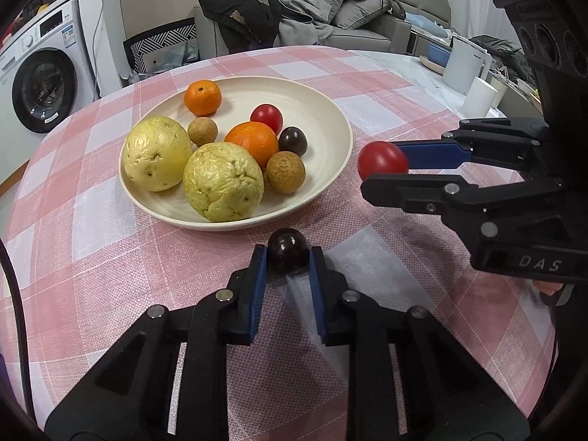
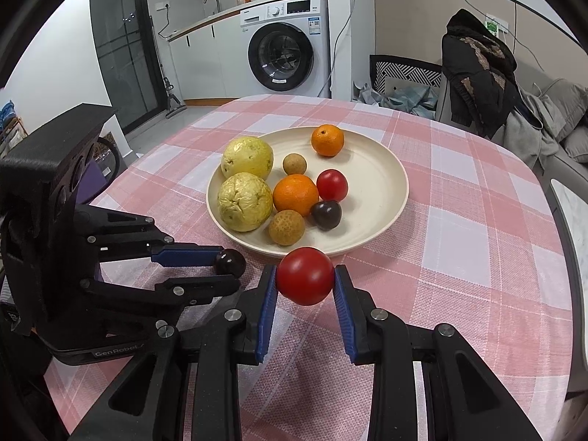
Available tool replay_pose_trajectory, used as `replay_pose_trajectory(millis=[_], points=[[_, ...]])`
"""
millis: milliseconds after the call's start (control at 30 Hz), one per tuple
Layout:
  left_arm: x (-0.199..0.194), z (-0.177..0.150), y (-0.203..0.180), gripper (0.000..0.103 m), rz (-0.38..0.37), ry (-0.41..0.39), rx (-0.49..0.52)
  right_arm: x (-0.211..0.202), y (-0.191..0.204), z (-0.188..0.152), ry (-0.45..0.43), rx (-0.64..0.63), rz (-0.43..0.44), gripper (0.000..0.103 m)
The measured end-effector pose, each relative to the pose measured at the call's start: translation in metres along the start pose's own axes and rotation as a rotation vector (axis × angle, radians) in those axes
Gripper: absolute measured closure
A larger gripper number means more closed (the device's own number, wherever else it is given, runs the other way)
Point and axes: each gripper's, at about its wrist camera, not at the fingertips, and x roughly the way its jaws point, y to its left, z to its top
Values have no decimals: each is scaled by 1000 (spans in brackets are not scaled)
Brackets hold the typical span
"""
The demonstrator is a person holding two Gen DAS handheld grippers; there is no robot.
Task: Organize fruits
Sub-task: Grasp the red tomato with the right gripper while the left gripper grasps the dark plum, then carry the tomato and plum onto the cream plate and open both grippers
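A cream plate [image 1: 330, 125] [image 2: 386, 169] on the pink checked tablecloth holds two yellow guavas [image 1: 156, 152], two oranges [image 1: 253, 141], two brown longans [image 1: 284, 172], a red tomato [image 1: 266, 117] and a dark purple fruit [image 1: 293, 140]. My left gripper [image 1: 288, 257] [image 2: 229, 266] is shut on a dark purple fruit [image 1: 288, 251] [image 2: 230, 261] just short of the plate's near rim. My right gripper [image 2: 305, 277] [image 1: 384, 167] is shut on a red tomato [image 2: 305, 275] [image 1: 382, 160] beside the plate's rim.
The round table's cloth [image 1: 110, 242] lies bare around the plate. Beyond the table stand a washing machine [image 2: 290, 55], a sofa with clothes [image 1: 294, 11] and white containers [image 1: 466, 70] on a side surface.
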Motion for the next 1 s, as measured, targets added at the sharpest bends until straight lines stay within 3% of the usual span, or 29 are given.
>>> replay_pose_trajectory(millis=[433,1000], points=[[-36,5,-6,83,-31,-85,12,-9,-4,3,-35,13,-4,72],[-74,22,8,83,12,-198,-37,-25,-15,16,-139,91,-5,72]])
